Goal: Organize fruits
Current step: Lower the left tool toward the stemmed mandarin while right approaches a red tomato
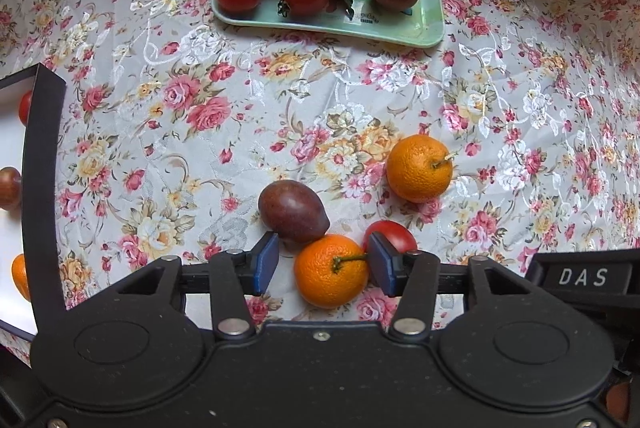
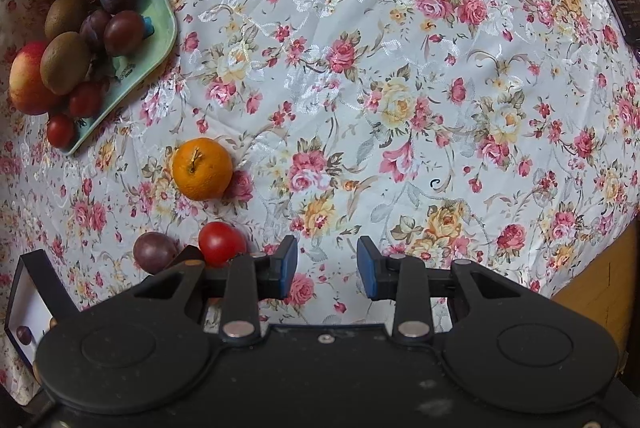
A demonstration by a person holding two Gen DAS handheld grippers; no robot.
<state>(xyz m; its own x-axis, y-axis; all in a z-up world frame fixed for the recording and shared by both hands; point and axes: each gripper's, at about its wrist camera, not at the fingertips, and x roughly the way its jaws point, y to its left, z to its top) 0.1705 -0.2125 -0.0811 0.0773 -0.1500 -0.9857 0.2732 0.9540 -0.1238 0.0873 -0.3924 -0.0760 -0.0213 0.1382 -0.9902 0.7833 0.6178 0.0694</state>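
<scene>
Jaws of the left gripper point(image 1: 323, 265) are straddling a mandarin point(image 1: 330, 271) low in the left wrist frame, wide apart, not yet pinching.

Pads are sitting either side of the fruit, its stem brushing the right-hand one; a plum point(image 1: 292, 211) is touching it above and a tomato point(image 1: 391, 235) is hiding behind the right pad. Another mandarin point(image 1: 419, 168) is lying apart, upper right. Right gripper point(image 2: 327, 267) is hovering parted and empty over the cloth point(image 2: 360, 68). Next, I judge: closing gently without nudging the plum, then carrying to the tray point(image 1: 430, 12) at top or the box point(image 1: 44, 132) at left; which one is unclear.
</scene>
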